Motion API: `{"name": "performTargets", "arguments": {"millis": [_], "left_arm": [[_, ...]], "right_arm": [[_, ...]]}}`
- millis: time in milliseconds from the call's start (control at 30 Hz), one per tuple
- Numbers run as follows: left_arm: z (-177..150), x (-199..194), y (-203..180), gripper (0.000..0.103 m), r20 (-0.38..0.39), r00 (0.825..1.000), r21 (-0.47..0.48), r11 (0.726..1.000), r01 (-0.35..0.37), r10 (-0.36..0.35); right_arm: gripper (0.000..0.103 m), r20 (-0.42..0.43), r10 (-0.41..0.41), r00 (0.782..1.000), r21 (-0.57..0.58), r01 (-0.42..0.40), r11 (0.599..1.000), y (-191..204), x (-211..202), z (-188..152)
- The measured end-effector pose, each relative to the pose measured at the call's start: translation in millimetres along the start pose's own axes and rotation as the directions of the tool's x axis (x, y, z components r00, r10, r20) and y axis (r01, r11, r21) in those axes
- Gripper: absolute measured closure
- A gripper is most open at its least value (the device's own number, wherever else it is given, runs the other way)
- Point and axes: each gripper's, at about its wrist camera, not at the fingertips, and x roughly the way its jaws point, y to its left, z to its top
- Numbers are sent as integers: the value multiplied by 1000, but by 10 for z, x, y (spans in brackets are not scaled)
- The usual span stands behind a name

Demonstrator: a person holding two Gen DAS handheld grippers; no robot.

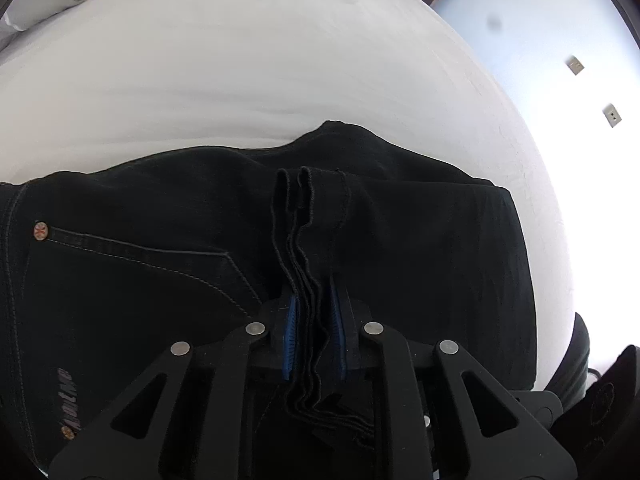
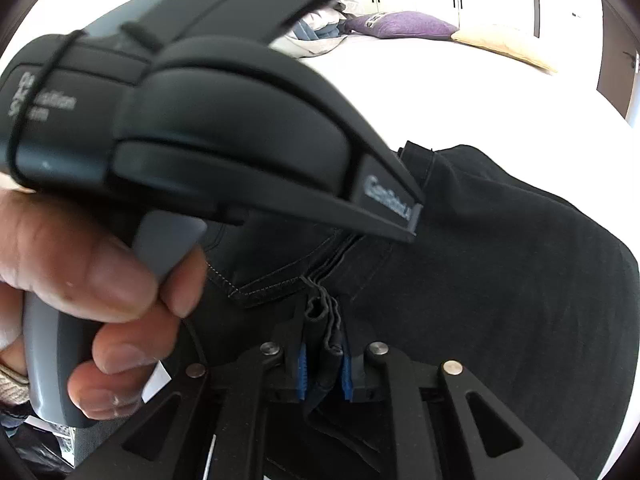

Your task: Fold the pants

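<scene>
Both grippers clamped on stacked hems of pants, mid-fold on bed.

Left gripper found clenched on several hem layers; right gripper likewise pinching bunched hem. Pants lying at 6 o'clock on bed, rear pocket at 8 o'clock in left view. Judged best practice: hold layers level, keep edges aligned, lower hems onto waist end, release together. Black denim, heavy, pale topstitching, copper rivet; hems wavy. White sheet smooth. Left hand gripping grey handle, close to right gripper.
</scene>
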Motion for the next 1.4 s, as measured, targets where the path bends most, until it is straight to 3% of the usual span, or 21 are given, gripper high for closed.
{"name": "performTargets", "arguments": {"millis": [100, 200, 233, 300, 367, 433, 533, 633, 700, 767, 833, 867, 933, 1000, 1133, 1400], "left_arm": [[9, -64, -31, 87, 2, 1000, 7, 1000, -16, 16], [11, -130, 1, 87, -6, 1000, 21, 999, -24, 24], [19, -187, 0, 87, 0, 999, 21, 999, -39, 39], [22, -313, 19, 87, 30, 989, 23, 990, -142, 142], [11, -466, 83, 87, 61, 981, -1, 983, -182, 182], [-9, -618, 84, 87, 97, 972, -28, 976, -214, 216], [-84, -740, -168, 87, 143, 972, 5, 982, -191, 188], [-191, -659, -487, 87, 145, 980, 70, 987, -145, 134], [-325, -435, -665, 87, 97, 989, 99, 988, -122, 113], [-430, -242, -709, 87, 50, 992, 94, 989, -117, 113], [-563, -100, -684, 87, 27, 994, 61, 992, -109, 107], [-601, -117, -670, 87, 49, 994, 51, 994, -100, 98], [-654, -147, -587, 87, 57, 997, -9, 998, -57, 57], [-689, -158, -519, 87, 57, 998, -54, 998, -20, 23], [-732, -168, -535, 87, 50, 998, -56, 998, -23, 25], [-1086, -512, -189, 87, 99, 995, -118, 993, 27, -15]], "right_arm": [[81, 0, 9, 1000, -3, -9, 1000, -155, -175, -20], [53, -30, 95, 995, 21, -95, 995, -225, -248, -32], [53, -34, 132, 991, 37, -131, 991, -266, -313, -48], [53, -14, 202, 979, 59, -201, 978, -385, -560, -130], [53, 29, 297, 954, 87, -298, 951, -599, -905, -256], [53, 67, 318, 946, 119, -324, 938, -867, -1190, -370], [53, 136, 311, 941, 214, -334, 918, -1434, -1547, -486], [51, 195, 308, 931, 333, -359, 872, -2094, -1699, -550], [51, 231, 340, 912, 416, -408, 813, -2421, -1750, -441], [51, 267, 387, 883, 467, -470, 749, -2718, -1686, -429], [51, 283, 396, 874, 503, -486, 714, -2933, -1605, -377], [51, 298, 412, 861, 515, -508, 690, -3038, -1545, -352], [51, 306, 488, 818, 569, -568, 595, -3269, -1287, -344], [51, 277, 486, 829, 630, -539, 560, -3335, -1073, -385], [55, 264, 525, 809, 645, -553, 528, -3269, -961, -536], [55, 149, 645, 750, 551, -604, 575, -2429, -1202, -1175]]}}
